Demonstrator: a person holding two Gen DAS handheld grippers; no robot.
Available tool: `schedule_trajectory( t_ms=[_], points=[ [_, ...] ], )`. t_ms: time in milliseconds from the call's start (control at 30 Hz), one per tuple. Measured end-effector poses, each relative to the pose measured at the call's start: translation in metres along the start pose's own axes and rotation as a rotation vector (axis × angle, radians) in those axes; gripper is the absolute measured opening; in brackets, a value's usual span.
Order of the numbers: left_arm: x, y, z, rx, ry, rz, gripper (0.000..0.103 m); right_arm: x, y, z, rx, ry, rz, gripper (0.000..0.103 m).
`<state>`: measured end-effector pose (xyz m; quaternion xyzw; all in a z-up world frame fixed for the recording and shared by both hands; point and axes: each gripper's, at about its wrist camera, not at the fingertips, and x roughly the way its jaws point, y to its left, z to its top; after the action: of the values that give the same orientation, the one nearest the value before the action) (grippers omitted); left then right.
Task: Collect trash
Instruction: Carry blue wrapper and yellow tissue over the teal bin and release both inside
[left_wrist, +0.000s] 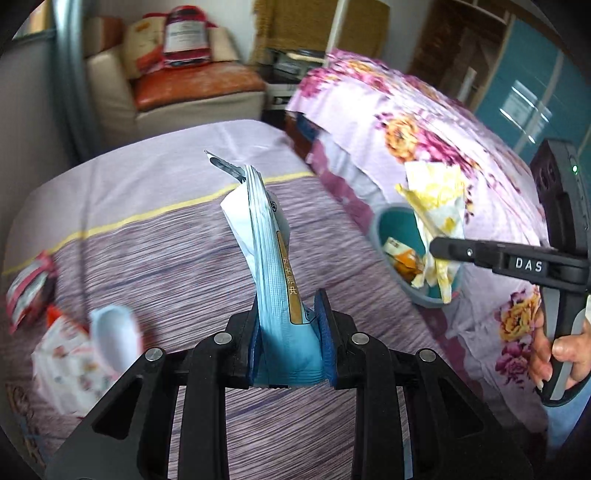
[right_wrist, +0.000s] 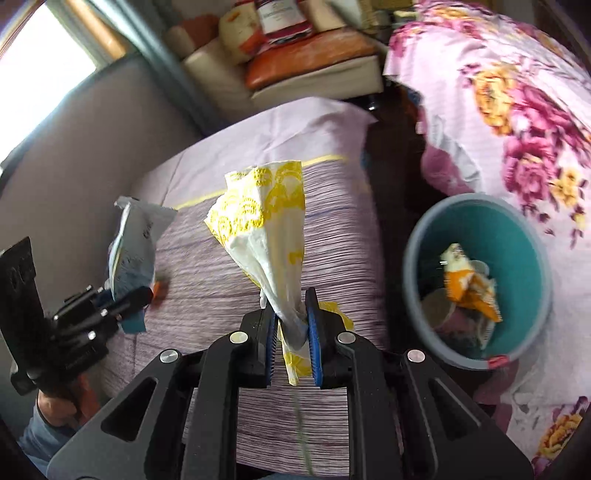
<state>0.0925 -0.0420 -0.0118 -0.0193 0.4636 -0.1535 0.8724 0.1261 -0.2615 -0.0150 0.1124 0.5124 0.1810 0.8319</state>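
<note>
Trash in both grips: the left hand-held gripper clamps a light-blue snack wrapper standing upright above the striped bed; the right hand-held gripper pinches a yellow-and-white crumpled wrapper; beyond, to the right, a teal bin holds orange wrappers beside a floral quilt; more wrappers lie on the bed at left.

A striped purple bed, floral quilt, cream armchair, and bright window.
</note>
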Motion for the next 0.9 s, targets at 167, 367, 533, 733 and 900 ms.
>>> schedule_trajectory(
  t_ms=[167, 367, 533, 733, 900],
  points=[
    [0.026, -0.041, 0.015, 0.041, 0.024, -0.045, 0.027, -0.022, -0.039, 0.003, 0.053, -0.057, -0.027, 0.014],
    [0.052, -0.090, 0.033, 0.106, 0.044, -0.099, 0.027, -0.049, -0.090, 0.003, 0.122, -0.107, -0.081, 0.014],
    [0.075, -0.125, 0.044, 0.151, 0.073, -0.135, 0.027, -0.062, -0.128, -0.001, 0.193, -0.124, -0.113, 0.014],
    [0.101, -0.158, 0.053, 0.188, 0.110, -0.169, 0.027, -0.064, -0.162, -0.003, 0.239, -0.120, -0.132, 0.014],
    [0.121, -0.178, 0.056, 0.212, 0.140, -0.185, 0.027, -0.063, -0.178, -0.005, 0.258, -0.115, -0.141, 0.014]
  ],
)
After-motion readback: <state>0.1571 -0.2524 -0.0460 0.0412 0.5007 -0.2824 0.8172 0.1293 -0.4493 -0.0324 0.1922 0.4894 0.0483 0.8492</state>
